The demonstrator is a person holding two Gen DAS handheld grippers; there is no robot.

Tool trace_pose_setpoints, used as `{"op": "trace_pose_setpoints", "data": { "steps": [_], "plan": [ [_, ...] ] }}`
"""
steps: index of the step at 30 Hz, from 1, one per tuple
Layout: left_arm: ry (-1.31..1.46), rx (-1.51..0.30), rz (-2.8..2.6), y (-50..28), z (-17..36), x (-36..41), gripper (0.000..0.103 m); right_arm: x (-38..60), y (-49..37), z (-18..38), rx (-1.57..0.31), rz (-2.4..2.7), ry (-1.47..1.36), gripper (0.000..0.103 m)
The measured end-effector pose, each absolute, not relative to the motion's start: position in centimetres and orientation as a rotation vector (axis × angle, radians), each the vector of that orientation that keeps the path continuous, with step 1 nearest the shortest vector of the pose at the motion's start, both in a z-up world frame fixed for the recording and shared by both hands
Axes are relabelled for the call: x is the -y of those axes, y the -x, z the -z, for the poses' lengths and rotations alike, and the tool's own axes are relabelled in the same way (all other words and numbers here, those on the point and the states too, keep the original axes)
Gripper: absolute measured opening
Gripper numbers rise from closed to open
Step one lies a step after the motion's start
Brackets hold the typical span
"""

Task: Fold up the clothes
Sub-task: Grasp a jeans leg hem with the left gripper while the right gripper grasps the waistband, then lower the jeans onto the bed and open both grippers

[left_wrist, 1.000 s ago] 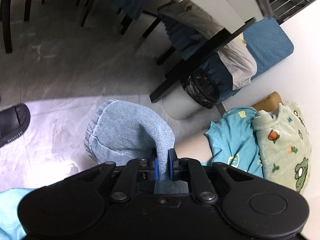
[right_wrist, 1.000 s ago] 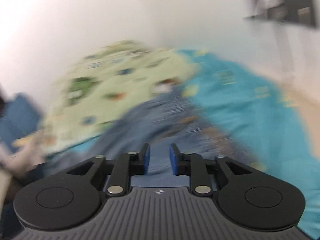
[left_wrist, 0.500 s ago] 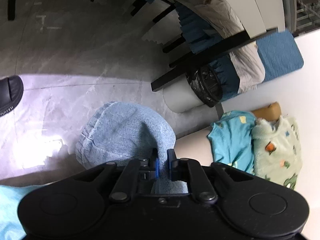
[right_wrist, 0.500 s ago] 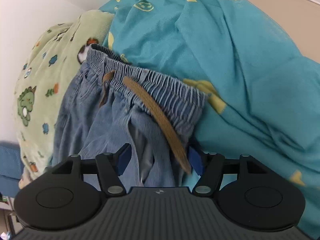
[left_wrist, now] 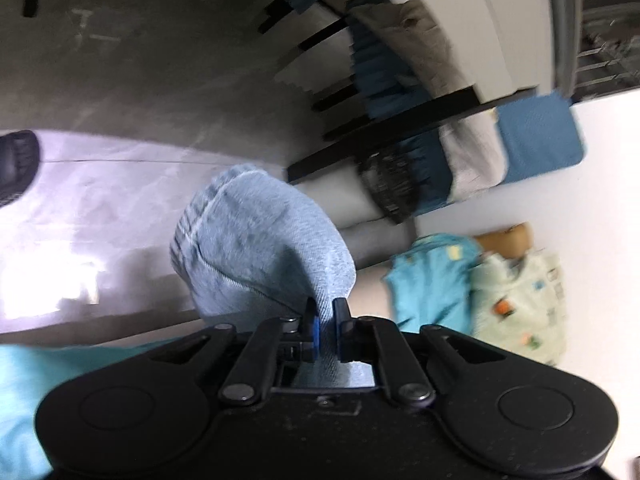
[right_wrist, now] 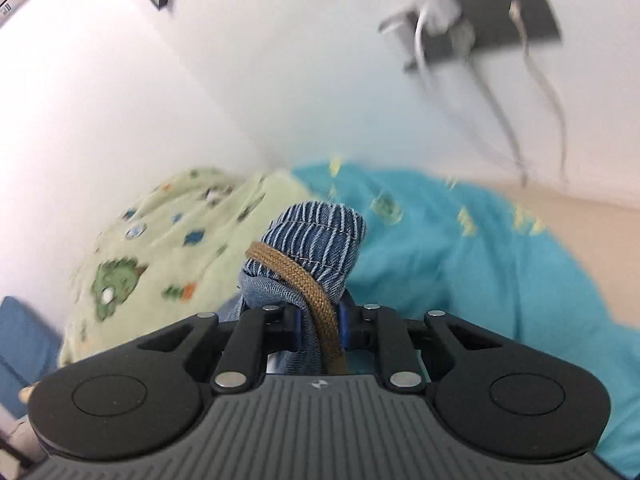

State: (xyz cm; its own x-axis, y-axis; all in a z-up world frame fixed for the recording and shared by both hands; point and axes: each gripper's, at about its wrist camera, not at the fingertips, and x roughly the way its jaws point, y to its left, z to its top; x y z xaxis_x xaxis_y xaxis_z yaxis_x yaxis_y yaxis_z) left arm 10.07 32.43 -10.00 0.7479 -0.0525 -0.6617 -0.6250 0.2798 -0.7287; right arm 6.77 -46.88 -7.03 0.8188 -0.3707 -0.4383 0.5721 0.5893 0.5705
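Jeans held at both ends above a heap of clothes

Denim fills both views. The left gripper (left_wrist: pixel 324 310) has its jaws clamped on a fold of pale blue jeans (left_wrist: pixel 260 248), a hemmed, stitched edge of the cloth bulging up and away from the fingers, off the floor (left_wrist: pixel 120 92) seen beyond it. The right gripper (right_wrist: pixel 320 316) has its jaws pressed together on the gathered, ribbed waistband of the same jeans, with a brown cord (right_wrist: pixel 308 292) caught in the grip and running over the bunched band. Behind the waistband lie a turquoise garment (right_wrist: pixel 480 248) with yellow marks and, touching it on the left, a pale green fleece (right_wrist: pixel 160 248) printed with small animals; both rest on a beige surface against a white wall (right_wrist: pixel 280 60). In the left wrist view the same two pieces sit side by side to the right of the gripper, near a bin lined with a black bag (left_wrist: pixel 388 192). A black slipper (left_wrist: pixel 16 164) shows at the left edge of the floor. Both pictures are blurred.
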Motion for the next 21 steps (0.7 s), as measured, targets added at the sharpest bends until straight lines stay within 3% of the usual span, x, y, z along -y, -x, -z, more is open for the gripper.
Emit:
{"op": "trace_pose_setpoints", "data": {
  "steps": [4, 8, 13, 16, 18, 19, 21],
  "plan": [
    [1.247, -0.771, -0.526, -9.3, 11.2, -31.9, 0.006, 50.5, -6.3, 9.5, -0.383, 0.673, -0.856, 0.017],
    [1.134, -0.853, -0.574, -9.9, 10.9, -30.9, 0.008, 52.6, -6.1, 14.4, -0.604, 0.764, -0.952, 0.017],
    [1.056, -0.845, -0.589, -8.9, 9.1, -29.8, 0.020, 52.3, -5.9, 14.9, -0.642, 0.760, -0.956, 0.021],
    [0.999, -0.850, -0.537, -8.7, 7.9, -28.7, 0.040, 51.2, -6.1, 13.3, -0.640, 0.741, -0.876, 0.037],
    [0.953, -0.833, -0.515, -8.4, 6.8, -27.6, 0.043, 50.5, -5.8, 12.1, -0.635, 0.739, -0.820, 0.050],
    [0.923, -0.821, -0.506, -8.2, 6.2, -26.8, 0.048, 50.2, -5.6, 11.7, -0.621, 0.725, -0.795, 0.054],
    [0.866, -0.793, -0.481, -7.9, 4.9, -25.2, 0.059, 49.3, -5.4, 10.5, -0.588, 0.724, -0.707, 0.071]
  ]
}}
